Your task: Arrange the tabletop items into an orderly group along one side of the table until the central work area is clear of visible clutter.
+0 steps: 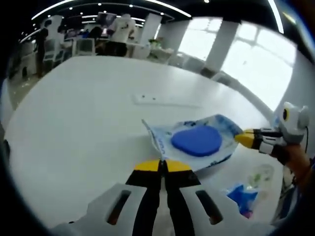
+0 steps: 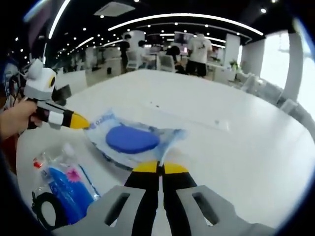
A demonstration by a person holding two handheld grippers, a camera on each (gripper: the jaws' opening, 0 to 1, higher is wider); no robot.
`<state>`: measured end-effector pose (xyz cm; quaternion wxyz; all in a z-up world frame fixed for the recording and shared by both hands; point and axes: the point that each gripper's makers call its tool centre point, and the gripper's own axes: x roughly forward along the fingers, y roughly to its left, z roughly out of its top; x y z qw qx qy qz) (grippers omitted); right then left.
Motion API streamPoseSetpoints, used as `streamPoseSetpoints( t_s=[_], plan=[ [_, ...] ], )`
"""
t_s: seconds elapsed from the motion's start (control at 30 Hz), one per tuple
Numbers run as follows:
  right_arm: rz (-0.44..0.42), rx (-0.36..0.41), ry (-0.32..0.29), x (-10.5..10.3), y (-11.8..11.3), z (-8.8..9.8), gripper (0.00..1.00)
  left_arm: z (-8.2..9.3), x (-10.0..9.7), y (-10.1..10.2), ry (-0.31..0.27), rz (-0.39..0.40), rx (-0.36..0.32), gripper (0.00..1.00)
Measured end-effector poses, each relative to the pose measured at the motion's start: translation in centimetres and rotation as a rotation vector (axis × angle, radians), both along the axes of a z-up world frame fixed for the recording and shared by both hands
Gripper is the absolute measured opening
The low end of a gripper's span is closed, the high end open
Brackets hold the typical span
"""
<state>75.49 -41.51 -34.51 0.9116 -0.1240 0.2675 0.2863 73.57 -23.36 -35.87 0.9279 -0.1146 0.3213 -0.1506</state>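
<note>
A clear plastic pouch (image 1: 216, 125) with blue print holds a flat blue oval pad (image 1: 197, 140). It is stretched between both grippers above the white table (image 1: 74, 123). My left gripper (image 1: 162, 166) is shut on the pouch's near edge. My right gripper (image 1: 244, 139) comes in from the right, shut on the far edge. In the right gripper view the same pouch (image 2: 170, 135) and pad (image 2: 132, 139) lie ahead, with my right gripper (image 2: 160, 168) pinching one edge and my left gripper (image 2: 81, 121), held by a hand, pinching the other.
A second clear bag (image 2: 61, 189) with blue, pink, red and black items lies near the table's edge; it shows as a bag (image 1: 243, 196) at lower right. A white socket strip (image 1: 147, 99) sits mid-table. Office desks, chairs and people stand beyond.
</note>
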Motion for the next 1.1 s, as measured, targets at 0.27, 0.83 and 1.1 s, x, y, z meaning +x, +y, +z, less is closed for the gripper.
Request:
streamPoseSetpoints(
  t_s=[0.27,0.83,1.1],
  plan=[
    [-0.027,-0.026,0.019,0.1,-0.4,-1.8,0.02,-0.9,-0.1,-0.3,0.009,-0.023,0.016,0.00],
    [-0.094,-0.050,0.126,-0.2,-1.2,-4.6,0.03,-2.5,-0.4,-0.6,0.027,-0.073,0.098,0.00],
    [-0.188,0.004,0.162,-0.1,-1.6,-4.7,0.08,-2.8,-0.4,-0.6,0.020,-0.093,0.149,0.02]
  ],
)
